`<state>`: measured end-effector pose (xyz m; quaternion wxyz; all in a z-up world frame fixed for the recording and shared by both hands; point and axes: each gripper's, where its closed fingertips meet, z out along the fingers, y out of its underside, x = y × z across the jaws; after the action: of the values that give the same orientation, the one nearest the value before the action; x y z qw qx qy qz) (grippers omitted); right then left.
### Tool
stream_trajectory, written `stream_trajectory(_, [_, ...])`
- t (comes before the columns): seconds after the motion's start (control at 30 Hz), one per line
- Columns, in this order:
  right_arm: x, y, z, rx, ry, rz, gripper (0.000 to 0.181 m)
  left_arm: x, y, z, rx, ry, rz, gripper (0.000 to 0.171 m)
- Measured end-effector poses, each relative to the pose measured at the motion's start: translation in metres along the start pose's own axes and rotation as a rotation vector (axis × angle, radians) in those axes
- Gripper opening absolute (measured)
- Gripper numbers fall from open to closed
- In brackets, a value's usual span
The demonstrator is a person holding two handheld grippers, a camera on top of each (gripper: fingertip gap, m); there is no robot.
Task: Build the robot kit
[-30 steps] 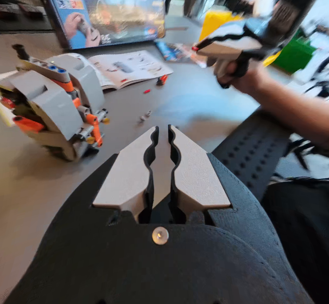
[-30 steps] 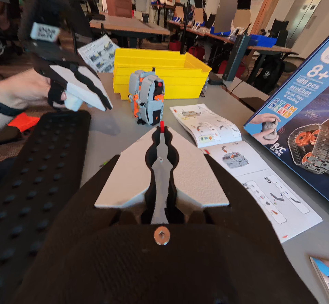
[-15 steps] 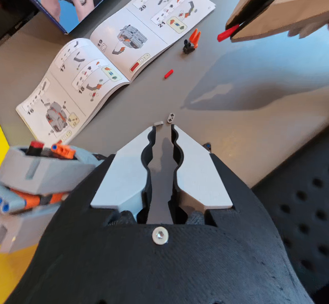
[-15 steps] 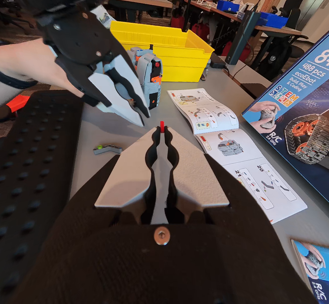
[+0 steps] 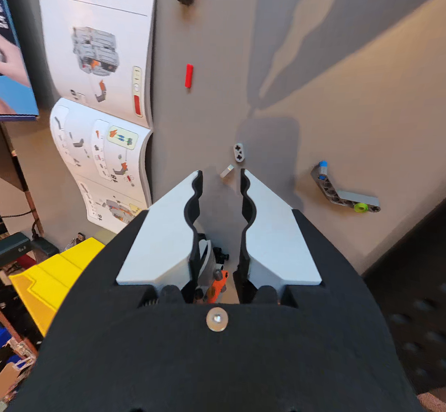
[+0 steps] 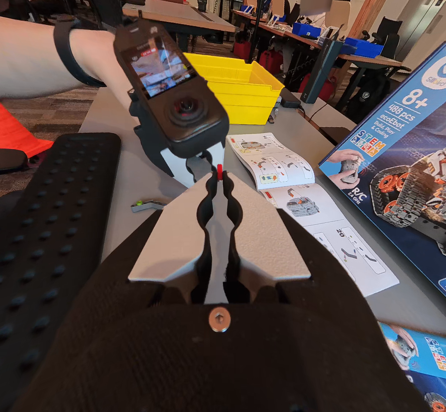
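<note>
Pinching a short red pin (image 6: pixel 219 174) between its very tips, our right gripper (image 6: pixel 219 179) hangs over the grey table (image 5: pixel 337 123), close to our left gripper (image 5: pixel 221 174). The left's jaws stand apart and empty, pointing down at a small grey piece (image 5: pixel 227 171). A two-hole connector (image 5: pixel 239 152) lies just beyond, an angled beam (image 5: pixel 342 193) to the right near the black mat (image 5: pixel 415 279), and the open booklet (image 5: pixel 101 62) to the left, with open tabletop between.

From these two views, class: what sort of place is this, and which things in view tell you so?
Probably a shared workshop or maker-style classroom. Rows of long work tables with blue bins fill the background, and on the near grey table lie an open building-kit instruction booklet, its box and loose pieces.
</note>
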<state>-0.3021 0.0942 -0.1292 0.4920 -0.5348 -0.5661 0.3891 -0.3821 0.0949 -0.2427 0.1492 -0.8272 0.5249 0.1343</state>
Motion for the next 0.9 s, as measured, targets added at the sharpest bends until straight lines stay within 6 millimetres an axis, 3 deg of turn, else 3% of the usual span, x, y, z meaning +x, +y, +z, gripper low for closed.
stream_trajectory(0.37, [0.014, -0.001, -0.01, 0.023, 0.015, 0.053, 0.003, -0.001, 0.006, 0.013, -0.043, 0.078, -0.024, 0.024])
stream_trajectory(0.5, [0.014, -0.002, -0.01, 0.024, 0.013, 0.054, 0.004, 0.001, 0.009, 0.014, -0.05, 0.107, -0.038, 0.015])
stream_trajectory(0.57, [0.013, -0.002, -0.01, 0.022, 0.011, 0.05, 0.004, 0.004, 0.011, 0.015, -0.053, 0.126, -0.041, 0.003])
stream_trajectory(0.67, [0.012, -0.002, -0.011, 0.022, 0.01, 0.046, 0.003, 0.004, 0.013, 0.015, -0.05, 0.106, -0.069, 0.002])
stream_trajectory(0.8, [0.009, -0.004, -0.01, 0.024, 0.0, 0.05, 0.003, 0.018, 0.027, 0.007, -0.087, 0.123, -0.244, 0.002])
stream_trajectory(0.9, [0.002, -0.005, -0.007, 0.019, -0.022, 0.043, 0.003, 0.045, 0.036, -0.006, -0.073, 0.229, -0.42, 0.002])
